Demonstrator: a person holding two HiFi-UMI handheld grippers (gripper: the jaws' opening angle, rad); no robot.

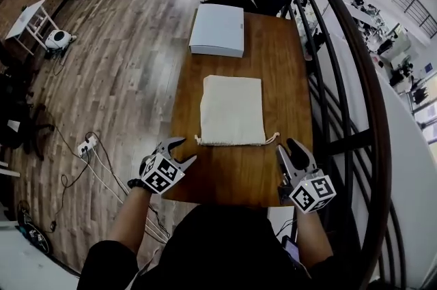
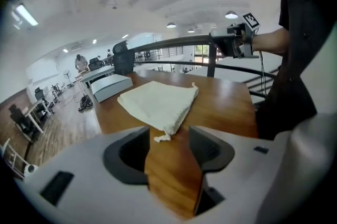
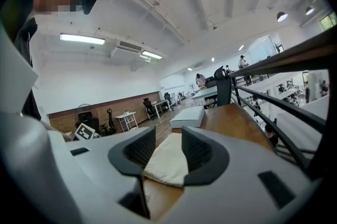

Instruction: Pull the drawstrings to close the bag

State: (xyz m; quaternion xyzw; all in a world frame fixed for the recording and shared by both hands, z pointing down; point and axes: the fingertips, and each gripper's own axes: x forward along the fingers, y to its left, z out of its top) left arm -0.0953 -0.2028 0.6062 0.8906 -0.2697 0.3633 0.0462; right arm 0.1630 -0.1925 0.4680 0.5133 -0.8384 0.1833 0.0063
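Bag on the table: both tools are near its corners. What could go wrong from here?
1. The left cord knot is tiny and lies flat on the table, so the open left tool may pinch the hem of the bag instead.
2. The right tool is open too, beside the right cord. Pulling one side alone could drag the unpinned bag.

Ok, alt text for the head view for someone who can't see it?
A cream drawstring bag lies flat on a wooden table, drawstring end toward the person. The left gripper and right gripper, both open and empty, flank that end. A white box sits beyond.
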